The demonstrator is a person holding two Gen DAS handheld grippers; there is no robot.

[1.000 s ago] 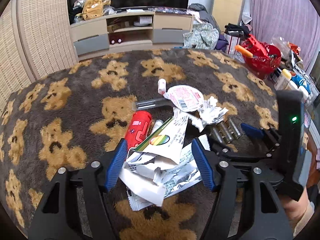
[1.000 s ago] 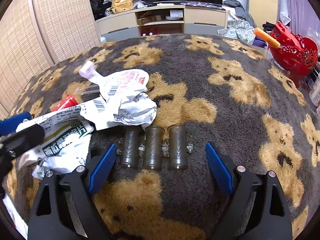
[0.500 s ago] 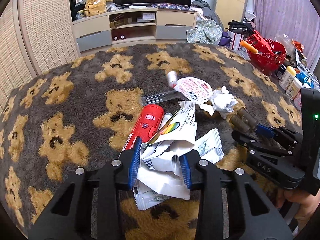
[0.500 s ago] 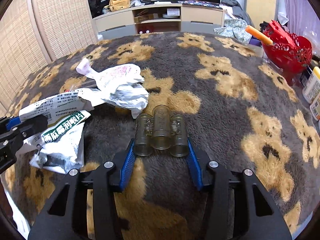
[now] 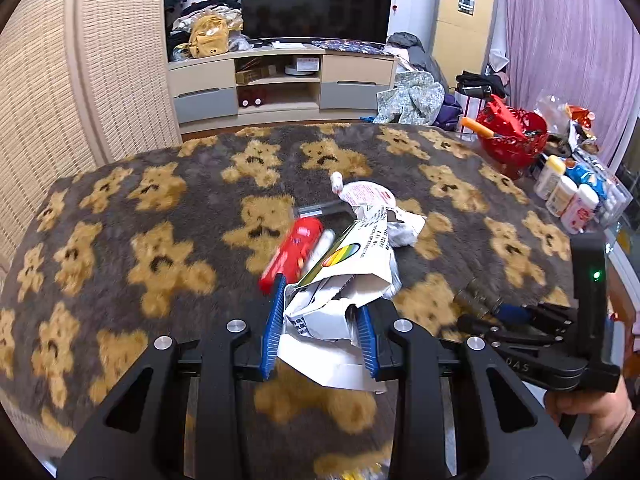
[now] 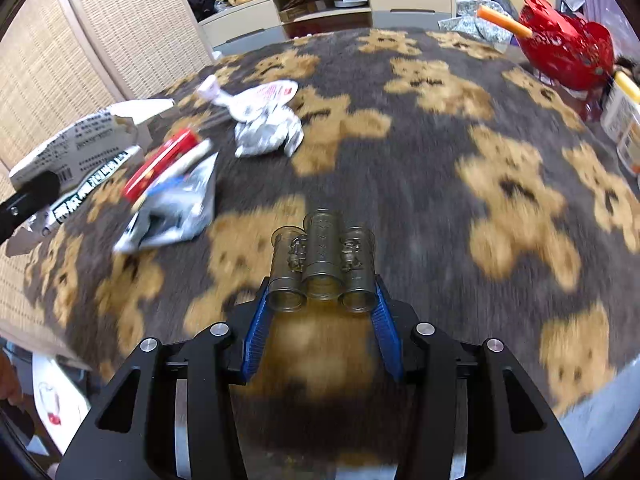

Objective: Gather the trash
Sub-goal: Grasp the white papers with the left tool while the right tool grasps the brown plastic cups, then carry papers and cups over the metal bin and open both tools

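A: Nearest first, what's in the left tongs [image 5: 319,322]?

B: Clamped on a crumpled white paper wrapper [image 5: 344,280], blue pads pressing both sides. Wrapper is lifted off the bear-print blanket [image 5: 160,216], loose end hanging below the pads.

A: Right tongs [image 6: 322,314]?

B: Clamped on a cluster of three clear brownish tubes [image 6: 322,264], joined side by side, open ends toward the camera. Held above the blanket; view is motion-blurred.

A: Trash on the blanket?

B: Just past the left tongs, a red tube [image 5: 292,254] with a white stick alongside. From the right wrist view, a silver foil pouch [image 6: 172,208] lies next to that red tube [image 6: 162,164]. Farther out, a crumpled foil wad [image 6: 268,134], and touching it a round white lid with red print [image 6: 266,94]. A dark flat strip sits by the lid; cannot tell what it is.

A: Beyond the bench?

B: Right edge: red basket [image 5: 512,140] with an orange stick poking out, white bottles [image 5: 568,196] near it. Far back: TV cabinet [image 5: 280,80] under a dark screen. Woven partition [image 5: 80,60] on the left.
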